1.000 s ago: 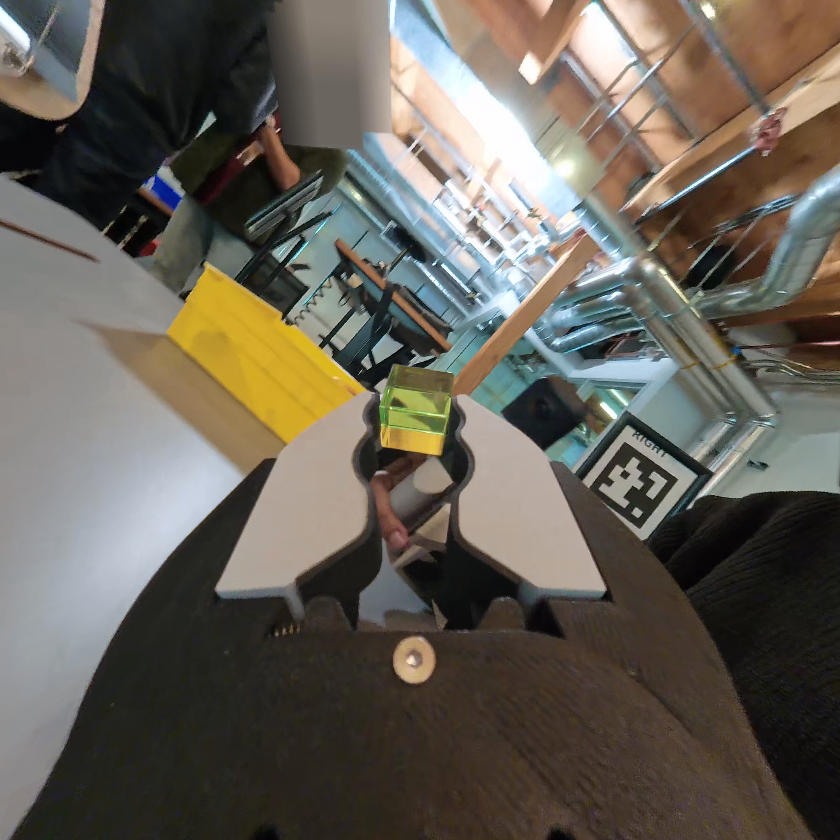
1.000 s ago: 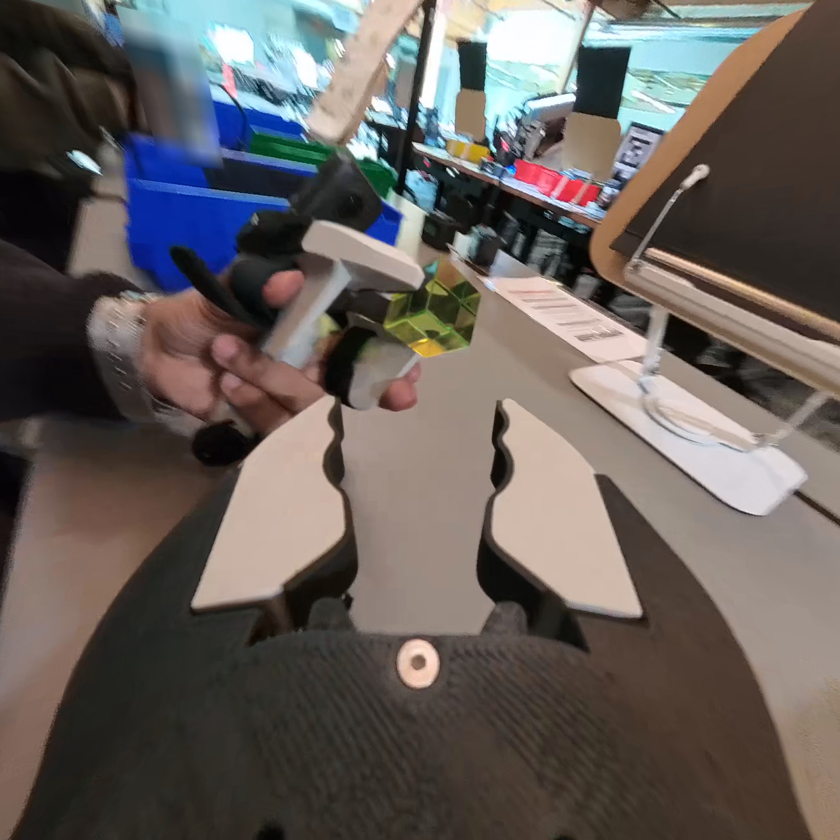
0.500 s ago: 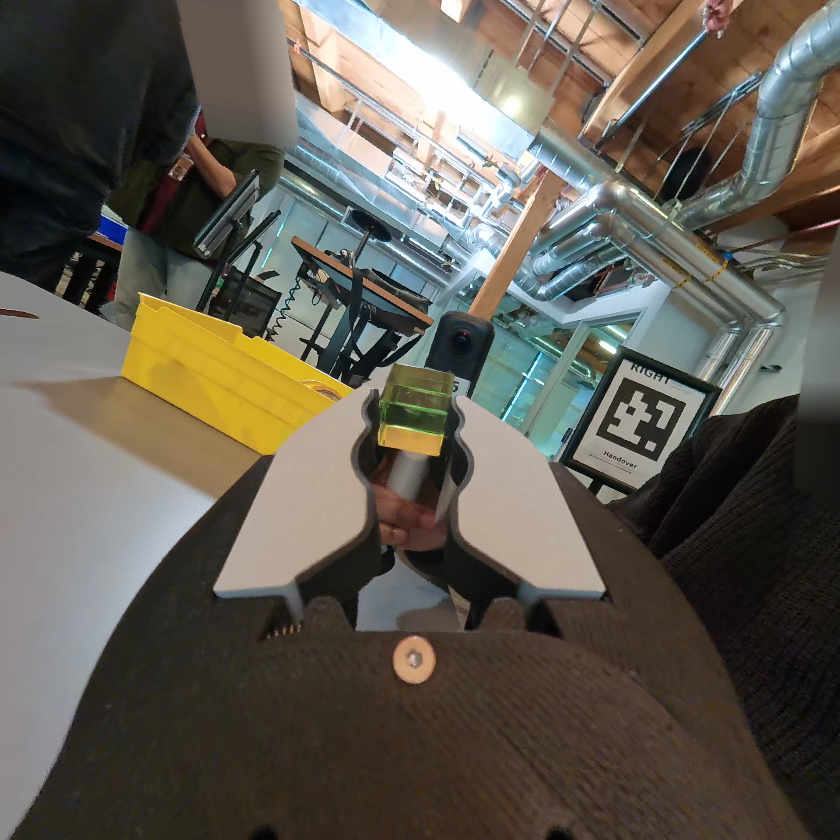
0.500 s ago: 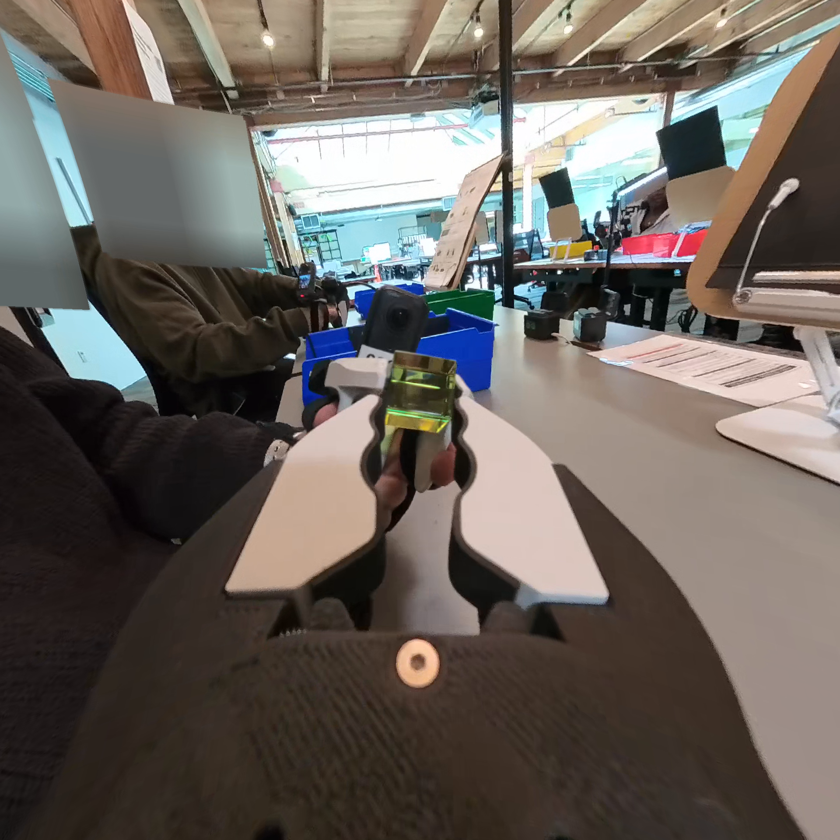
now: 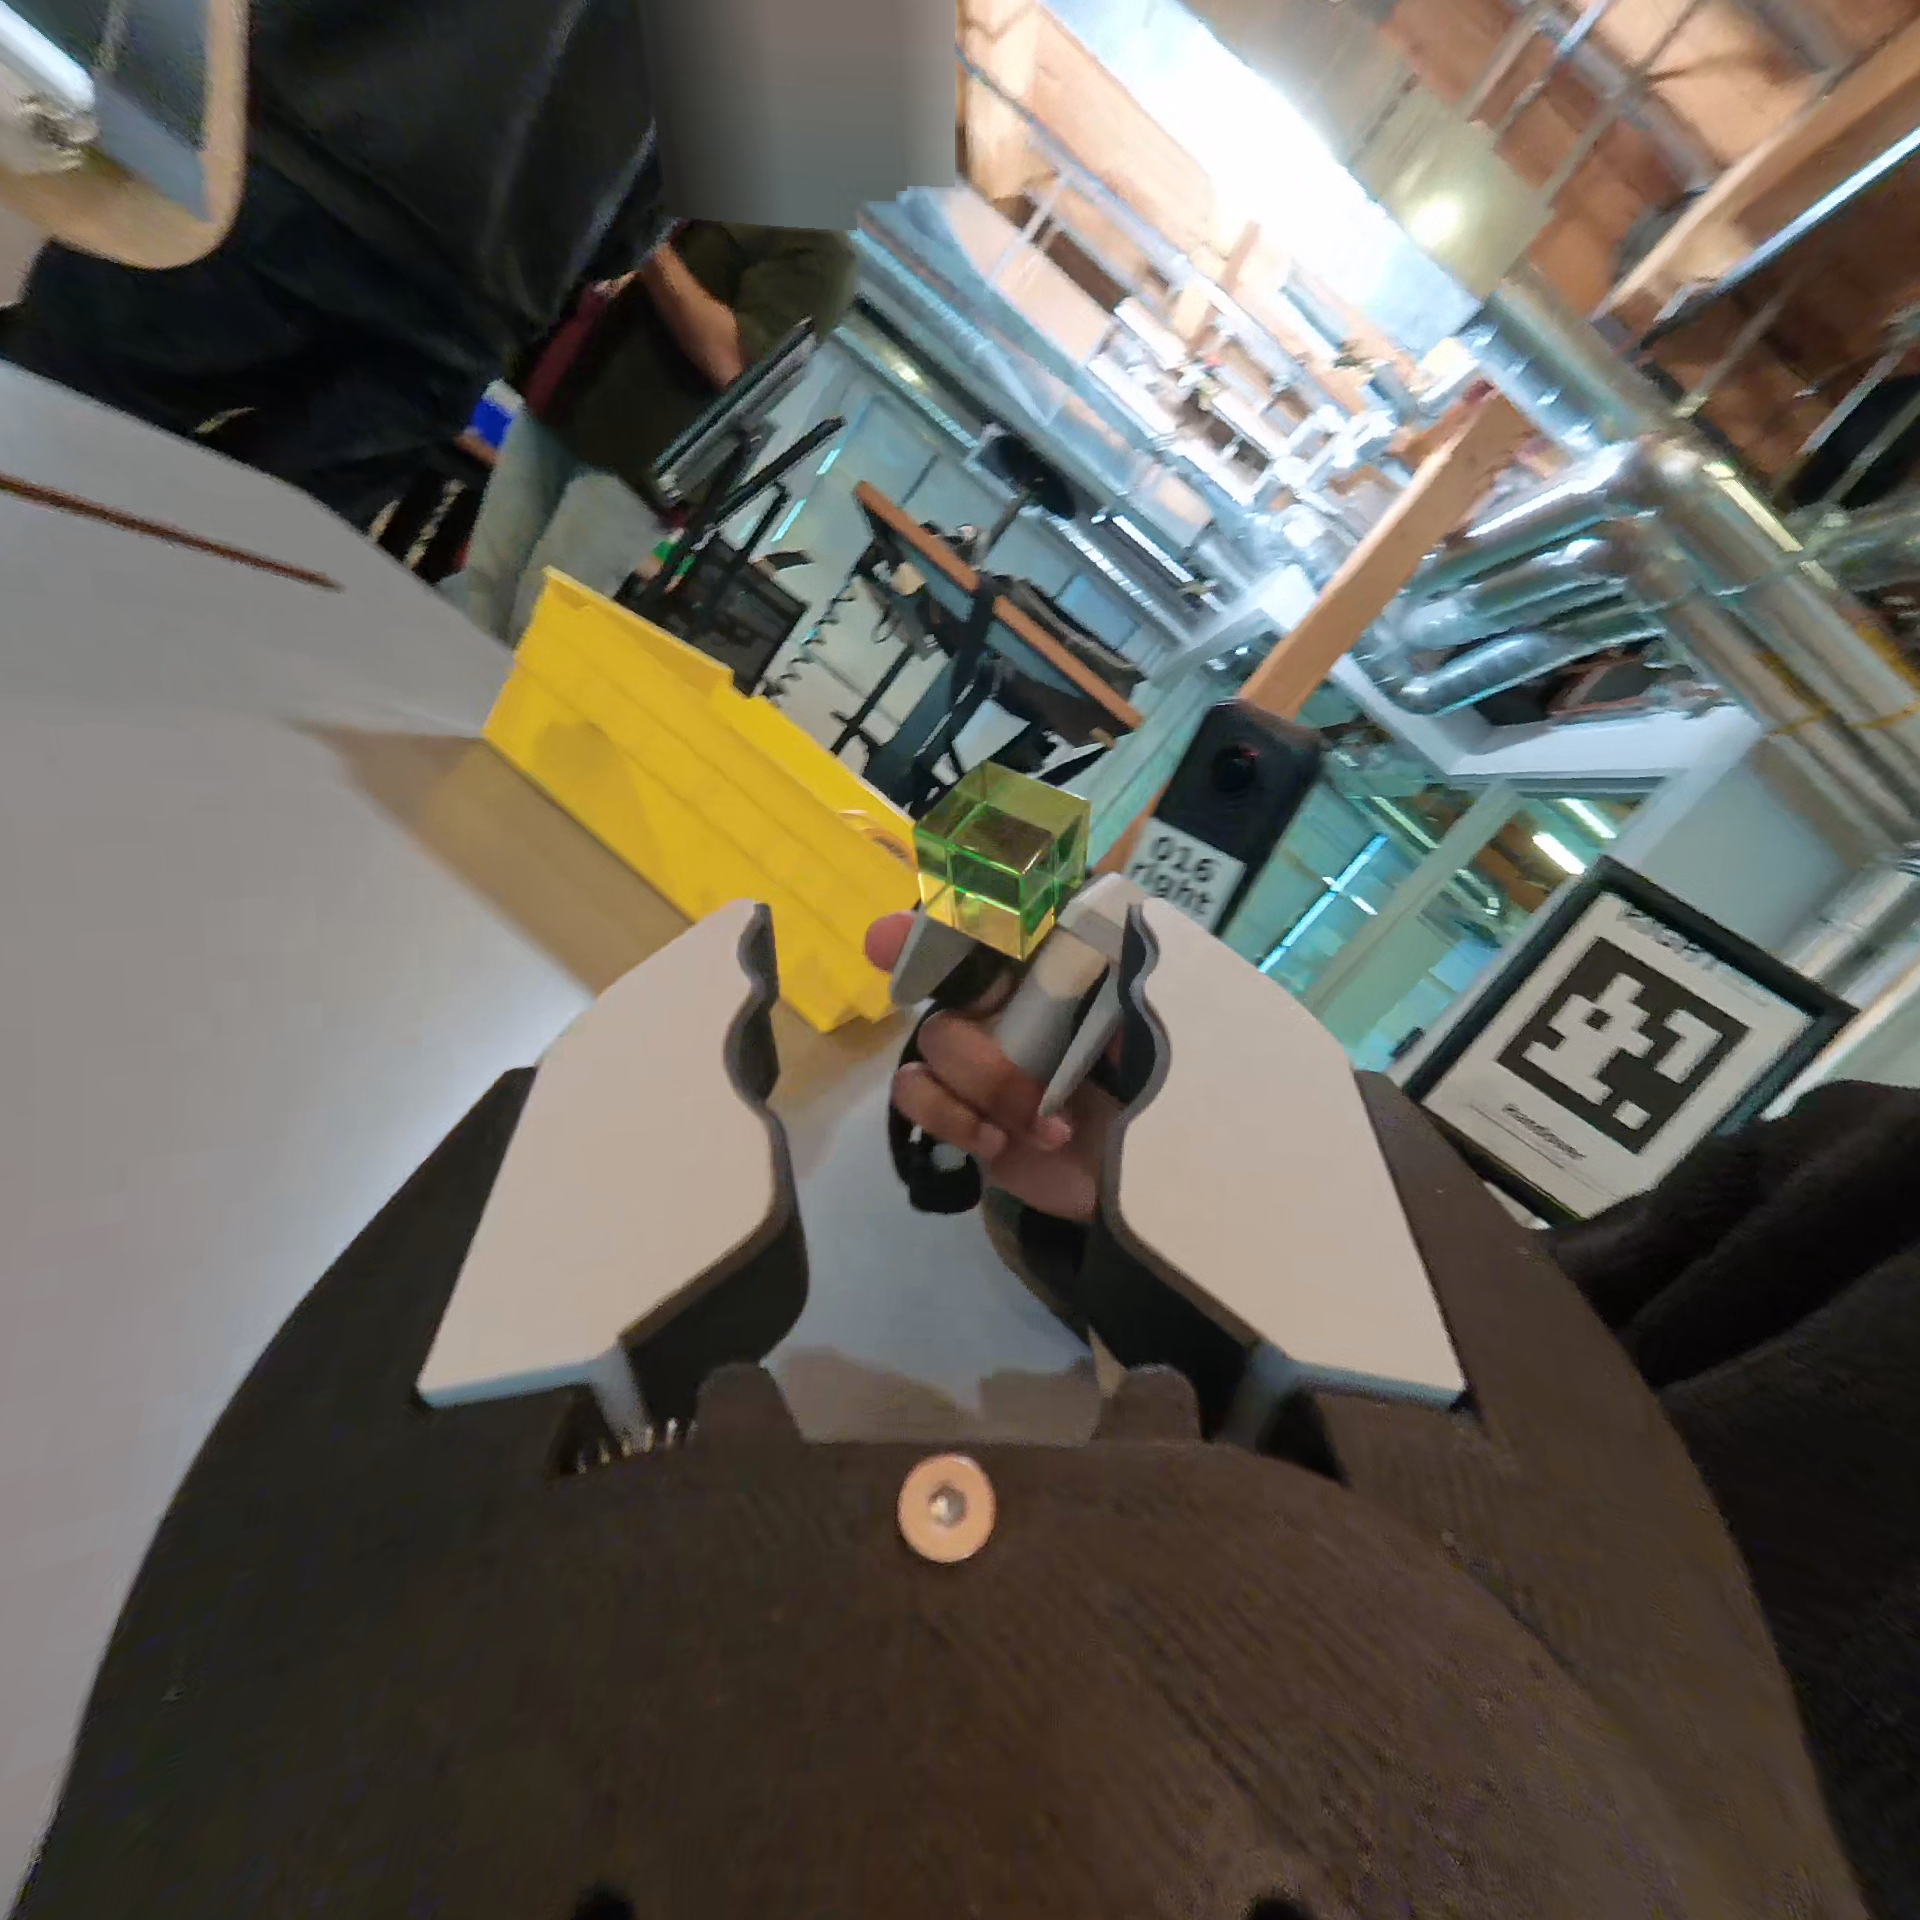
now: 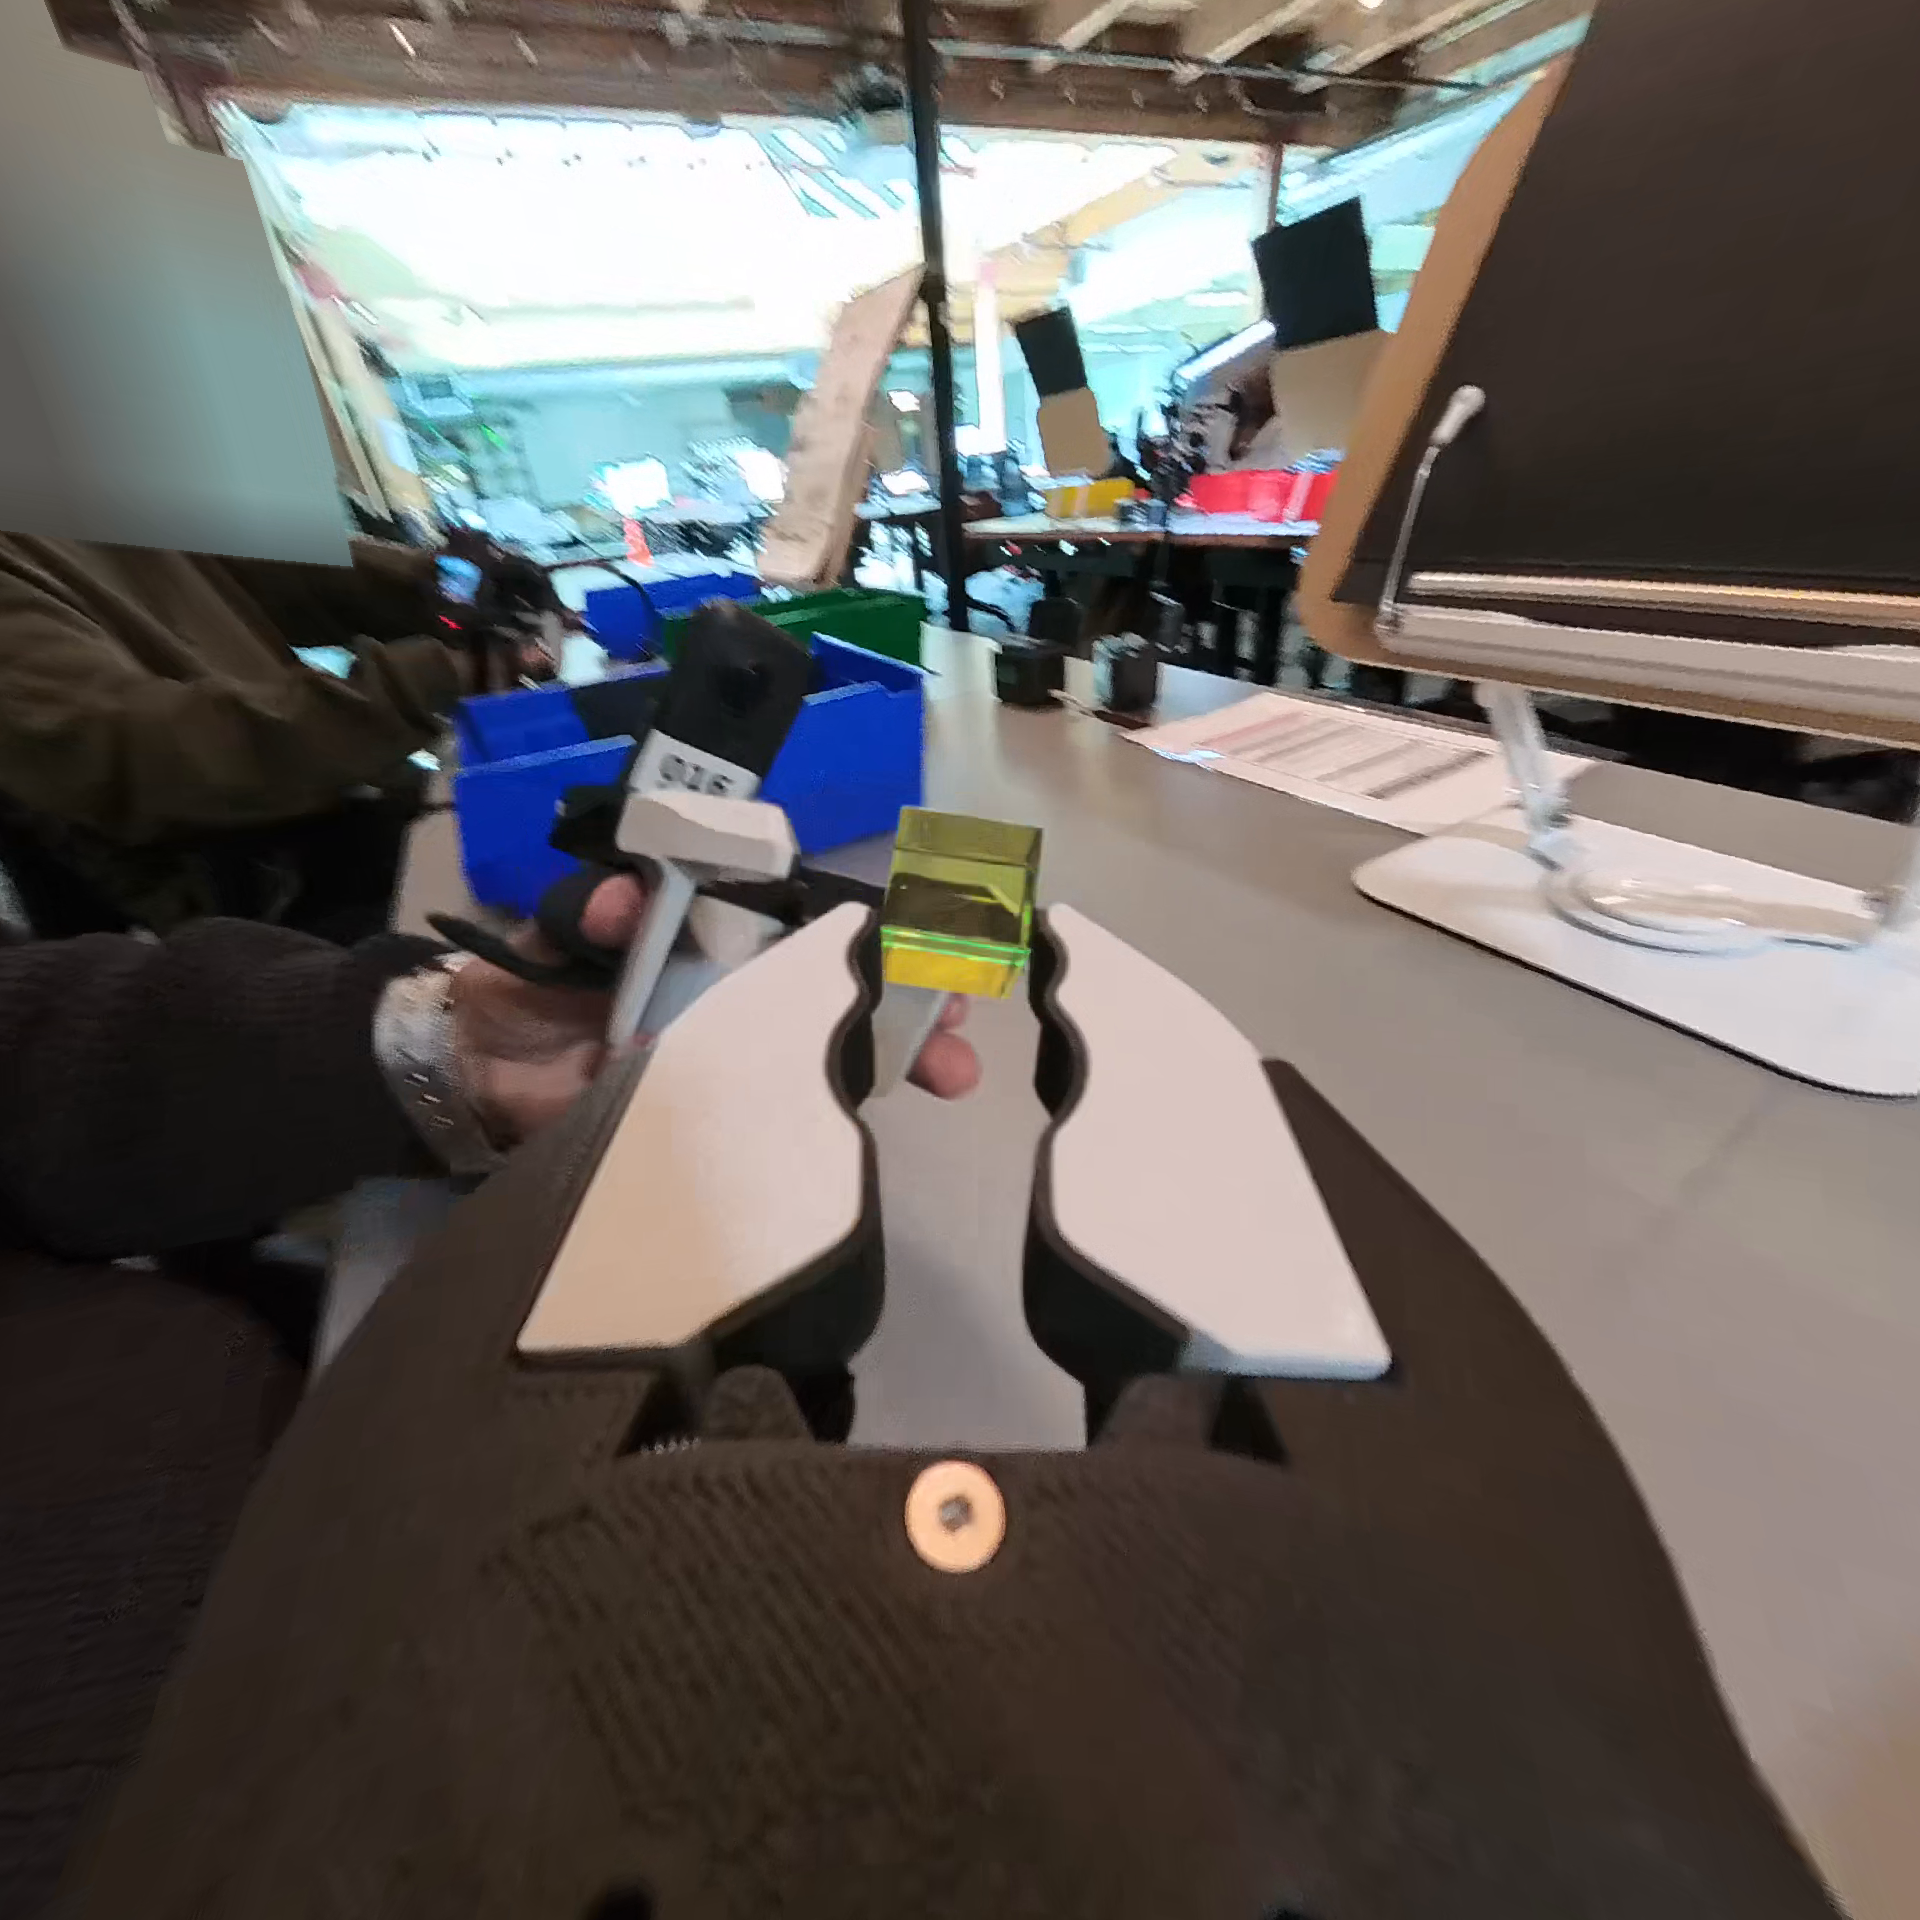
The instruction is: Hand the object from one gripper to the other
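Green cube (image 6: pixel 958 902) pinched at right gripper (image 6: pixel 951 951) tips, mid-air above table (image 6: pixel 1351 1039). Left gripper (image 5: pixel 948 961) jaws spread, empty. Cube probably rigid, light, slick acrylic; grip flat opposite faces.

Items bearing writing or signs:

- White label (image 5: pixel 1184 871) on the black camera (image 5: pixel 1242 771) of the far gripper, just right of the green cube (image 5: pixel 997 873): printed characters.
- Framed sign (image 5: pixel 1621 1049), right of that camera: black-and-white square code marker with small lines of print.
- Printed sheet (image 6: pixel 1340 750) on the table (image 6: pixel 1351 1195), left of the white stand base (image 6: pixel 1662 935): lines too blurred to read.
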`<action>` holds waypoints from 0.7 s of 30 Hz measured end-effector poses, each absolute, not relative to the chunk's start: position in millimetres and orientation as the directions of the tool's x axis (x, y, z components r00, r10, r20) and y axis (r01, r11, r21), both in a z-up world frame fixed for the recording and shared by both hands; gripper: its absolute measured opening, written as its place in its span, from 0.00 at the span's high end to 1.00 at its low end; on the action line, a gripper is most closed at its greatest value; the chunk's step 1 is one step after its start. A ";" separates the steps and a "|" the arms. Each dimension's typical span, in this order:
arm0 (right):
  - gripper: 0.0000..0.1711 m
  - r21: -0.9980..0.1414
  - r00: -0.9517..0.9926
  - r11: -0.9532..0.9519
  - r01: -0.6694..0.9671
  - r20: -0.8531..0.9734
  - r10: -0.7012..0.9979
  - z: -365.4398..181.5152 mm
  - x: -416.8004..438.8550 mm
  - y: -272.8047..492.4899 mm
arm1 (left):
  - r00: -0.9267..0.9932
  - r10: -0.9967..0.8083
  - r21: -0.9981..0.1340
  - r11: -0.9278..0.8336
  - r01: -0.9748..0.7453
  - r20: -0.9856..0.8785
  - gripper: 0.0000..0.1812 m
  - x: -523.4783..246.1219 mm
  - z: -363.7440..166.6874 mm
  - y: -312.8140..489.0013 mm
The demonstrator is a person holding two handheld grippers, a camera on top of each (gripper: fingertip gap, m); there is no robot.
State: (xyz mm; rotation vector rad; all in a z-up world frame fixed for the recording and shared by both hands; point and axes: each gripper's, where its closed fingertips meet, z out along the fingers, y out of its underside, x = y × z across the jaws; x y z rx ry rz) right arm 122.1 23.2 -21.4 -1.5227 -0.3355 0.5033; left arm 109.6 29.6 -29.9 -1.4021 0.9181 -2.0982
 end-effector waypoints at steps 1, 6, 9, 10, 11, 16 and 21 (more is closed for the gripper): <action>0.84 -0.998 0.876 -0.030 -0.056 -0.063 0.478 -24.9 125.5 25.1 | -0.351 -0.686 -0.734 -0.679 -0.006 0.637 0.64 111.1 -34.4 33.2; 0.84 -0.954 0.912 -0.110 0.278 0.226 0.342 -48.9 133.1 33.2 | -0.253 -0.723 -0.755 -0.653 -0.053 0.643 0.64 115.2 -50.0 40.5; 0.84 -0.844 0.832 -0.150 0.515 0.449 0.327 -66.6 126.7 35.8 | -0.212 -0.732 -0.760 -0.640 -0.110 0.647 0.73 117.5 -61.4 39.1; 0.84 -0.799 0.794 -0.156 0.581 0.513 0.326 -71.6 123.8 36.5 | -0.210 -0.720 -0.748 -0.653 -0.121 0.662 0.74 118.1 -63.8 38.7; 0.84 -0.754 0.756 -0.162 0.637 0.568 0.326 -76.1 120.9 37.1 | -0.209 -0.704 -0.733 -0.668 -0.130 0.679 0.75 118.7 -65.6 38.8; 0.84 -0.578 0.600 -0.173 0.797 0.729 0.328 -88.5 112.6 37.7 | -0.162 -0.699 -0.717 -0.667 -0.204 0.696 0.75 120.8 -80.5 38.0; 0.84 -0.516 0.555 -0.205 0.832 0.762 0.334 -96.0 115.8 38.2 | -0.110 -0.783 -0.781 -0.578 -0.237 0.613 0.76 120.8 -87.7 38.5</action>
